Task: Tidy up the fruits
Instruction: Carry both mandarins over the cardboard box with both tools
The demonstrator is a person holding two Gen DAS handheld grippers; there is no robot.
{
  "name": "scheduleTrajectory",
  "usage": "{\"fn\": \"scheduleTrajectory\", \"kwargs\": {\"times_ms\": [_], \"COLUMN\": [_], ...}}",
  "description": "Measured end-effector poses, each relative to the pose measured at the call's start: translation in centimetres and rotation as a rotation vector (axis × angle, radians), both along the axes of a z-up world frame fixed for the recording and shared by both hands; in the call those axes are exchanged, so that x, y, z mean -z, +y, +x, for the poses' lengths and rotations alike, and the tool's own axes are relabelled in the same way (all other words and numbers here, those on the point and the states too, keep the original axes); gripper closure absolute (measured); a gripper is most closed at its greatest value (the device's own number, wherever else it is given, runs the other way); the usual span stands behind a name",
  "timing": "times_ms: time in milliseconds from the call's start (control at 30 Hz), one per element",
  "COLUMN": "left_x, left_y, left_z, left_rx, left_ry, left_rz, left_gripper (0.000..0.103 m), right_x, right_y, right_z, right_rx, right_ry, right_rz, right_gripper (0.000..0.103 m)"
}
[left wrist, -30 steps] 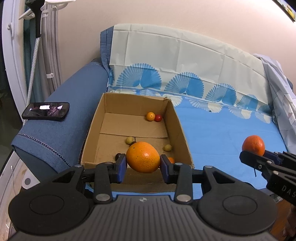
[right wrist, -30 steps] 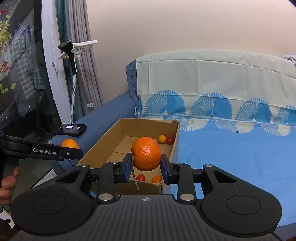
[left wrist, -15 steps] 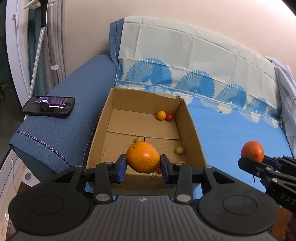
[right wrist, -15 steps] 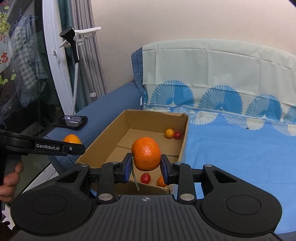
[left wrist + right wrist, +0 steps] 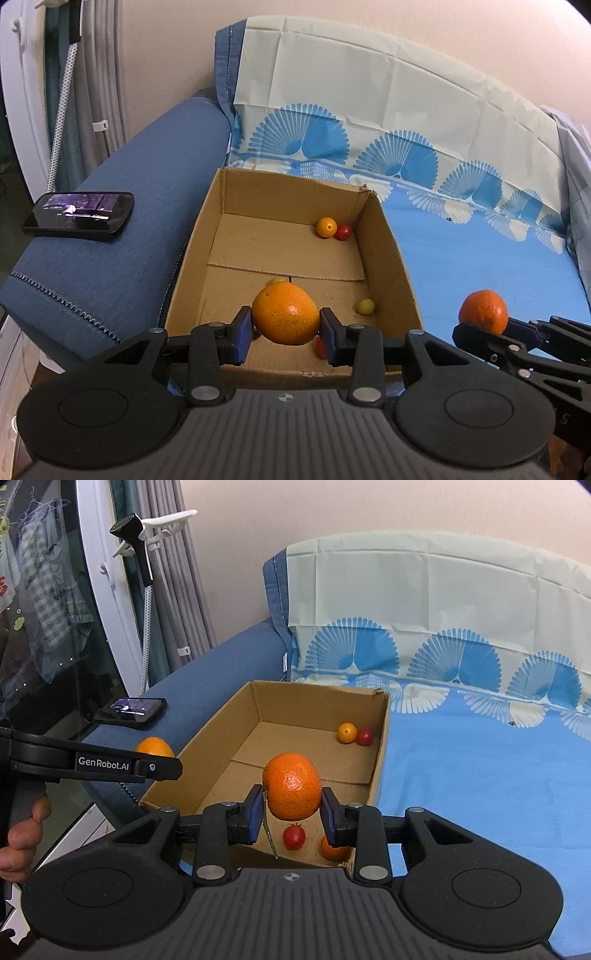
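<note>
My left gripper [image 5: 285, 332] is shut on a large orange [image 5: 286, 313] and holds it above the near end of an open cardboard box [image 5: 391, 258]. My right gripper [image 5: 291, 814] is shut on a tangerine [image 5: 292, 791] with a green stem, above the same box's [image 5: 380, 753] near end. The tangerine also shows in the left wrist view [image 5: 483, 311], and the orange in the right wrist view [image 5: 154, 746]. Several small fruits lie in the box: a yellow one [image 5: 326, 227] and a red one [image 5: 343, 231] at the far end, a red tomato [image 5: 294, 836] near me.
The box stands on a blue sheet [image 5: 480, 258] on a sofa. A black phone [image 5: 78, 215] lies on the blue armrest to the left. A patterned cloth [image 5: 443, 609] covers the backrest. A window and a garment steamer [image 5: 136, 546] stand at the far left.
Both grippers have moved forward over the box with their fruits held. The box looks nearer and larger in both views.
</note>
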State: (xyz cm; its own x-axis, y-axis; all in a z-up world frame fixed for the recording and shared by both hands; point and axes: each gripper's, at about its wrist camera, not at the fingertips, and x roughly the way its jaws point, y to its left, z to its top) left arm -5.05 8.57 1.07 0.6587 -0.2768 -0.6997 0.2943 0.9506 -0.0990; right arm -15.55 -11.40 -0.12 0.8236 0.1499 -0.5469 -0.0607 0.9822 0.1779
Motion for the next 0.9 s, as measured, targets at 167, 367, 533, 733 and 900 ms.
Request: {"fn": "scheduleTrajectory", "kwargs": {"times_ms": [167, 367, 533, 733, 900], "left_x": [0.6, 1.7, 3.0, 4.9, 6.4], "left_y": [-0.6, -1.2, -1.6, -1.8, -2.2], "left_z": [1.4, 3.3, 4.9, 6.6, 8.0], "left_rx": [0.002, 0.003, -0.001, -0.007, -0.009], "left_ry": [0.014, 0.027, 0.043, 0.075, 0.096], "left_rz": [0.004, 0.019, 0.034, 0.057, 0.074], "left_gripper": [0.06, 0.06, 0.06, 0.06, 0.06], "right_x": [0.8, 1.8, 2.8, 4.4, 5.6], "right_y": [0.1, 0.1, 0.1, 0.0, 0.2], "right_z": [1.5, 3.5, 5.2, 7.0, 8.3], "right_rx": [-0.008, -0.017, -0.021, -0.024, -0.036], "right_ry": [0.02, 0.043, 0.061, 0.096, 0.12], "right_rz": [0.001, 0.002, -0.003, -0.007, -0.02], "right_gripper": [0.07, 0.07, 0.07, 0.07, 0.07]}}
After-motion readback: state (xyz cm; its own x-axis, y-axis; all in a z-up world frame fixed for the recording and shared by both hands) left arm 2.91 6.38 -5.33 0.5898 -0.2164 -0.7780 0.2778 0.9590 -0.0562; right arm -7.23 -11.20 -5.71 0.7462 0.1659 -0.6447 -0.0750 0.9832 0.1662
